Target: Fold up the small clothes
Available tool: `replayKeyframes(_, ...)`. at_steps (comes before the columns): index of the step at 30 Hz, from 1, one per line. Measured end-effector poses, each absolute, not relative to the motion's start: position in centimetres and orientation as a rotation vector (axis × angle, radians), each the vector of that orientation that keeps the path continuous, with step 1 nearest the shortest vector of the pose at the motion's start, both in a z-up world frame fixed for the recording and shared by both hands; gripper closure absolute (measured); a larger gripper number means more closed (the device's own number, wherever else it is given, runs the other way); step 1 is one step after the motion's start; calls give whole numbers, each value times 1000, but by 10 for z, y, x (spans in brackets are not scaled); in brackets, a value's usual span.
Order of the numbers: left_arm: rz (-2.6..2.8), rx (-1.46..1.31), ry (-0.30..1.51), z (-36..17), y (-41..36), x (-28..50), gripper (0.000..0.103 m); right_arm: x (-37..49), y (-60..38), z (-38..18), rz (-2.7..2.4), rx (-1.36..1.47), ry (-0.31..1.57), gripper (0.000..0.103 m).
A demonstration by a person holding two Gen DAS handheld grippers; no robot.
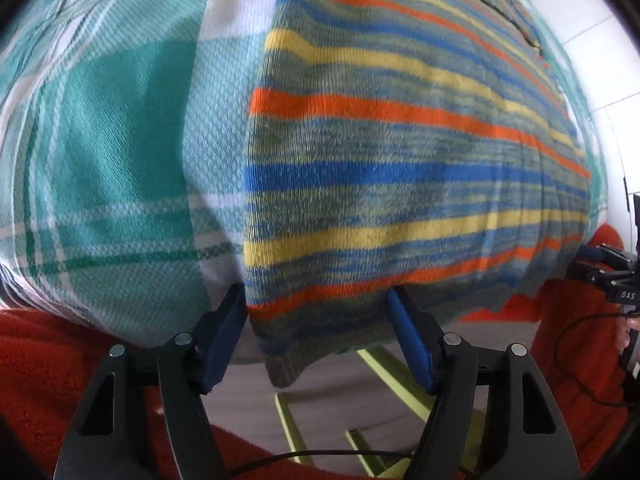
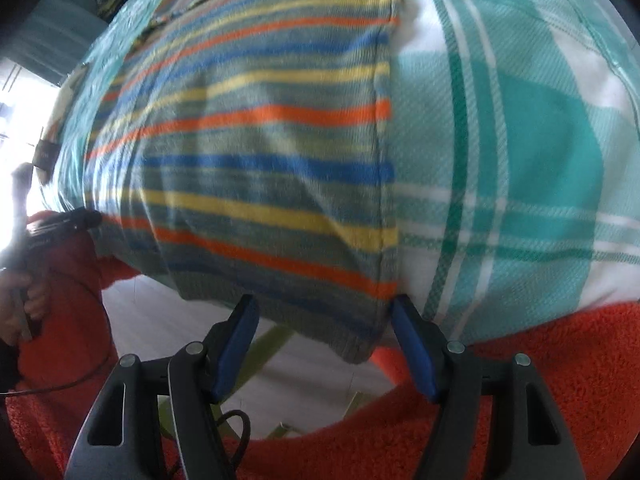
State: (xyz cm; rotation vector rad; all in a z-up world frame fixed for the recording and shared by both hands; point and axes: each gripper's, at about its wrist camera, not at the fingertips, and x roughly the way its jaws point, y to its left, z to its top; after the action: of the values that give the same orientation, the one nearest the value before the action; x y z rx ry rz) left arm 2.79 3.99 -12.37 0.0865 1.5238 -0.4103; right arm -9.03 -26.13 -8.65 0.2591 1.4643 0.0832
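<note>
Between open left claw (image 1: 316,328) fingers: striped garment (image 1: 400,160) hem

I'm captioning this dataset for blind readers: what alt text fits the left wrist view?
The open left gripper points at the near edge of a striped knit garment, orange, yellow, blue and grey, lying on a teal plaid cloth, its hem overhanging between the blue fingers. The person's orange fleece shows below, and the right gripper at the right edge.

Readable text, one item: I make out white letters "DAS" on the black body of the right gripper (image 1: 600,266), at 3 o'clock in my left wrist view. Nothing else legible.
</note>
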Motion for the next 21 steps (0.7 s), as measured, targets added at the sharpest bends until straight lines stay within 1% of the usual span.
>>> replayKeyframes(1,-402,96,1539,-127,38,28,38,-88,-260,-90,94,257,1468,35)
replayKeyframes(3,-392,94,1552,-127,37,25,63,-84,-261,-92,111,275,1457,36)
replayKeyframes(4,-401,75,1572,-127,38,25,96,-86,-263,-90,133,297,1453,47)
replayKeyframes(5,-417,47,1595,-127,40,26,97,-87,-266,-89,153,315,1453,79)
replayKeyframes(6,-417,43,1603,-125,43,24,97,-89,-269,-86,164,334,1455,97)
replayKeyframes(9,-461,45,1631,-112,42,18,98,-97,-276,-71,197,341,1448,97)
replayKeyframes(11,-512,14,1638,-97,43,19,98,-96,-284,-57,237,406,1419,97)
replayKeyframes(14,-577,-140,1600,-67,47,39,98,-89,-300,-34,291,536,1330,97)
replayKeyframes(18,-608,-304,1453,-25,43,112,98,-52,-336,0,325,721,1119,97)
replayKeyframes(21,-586,-299,1304,-3,27,193,98,7,-368,28,278,726,968,97)
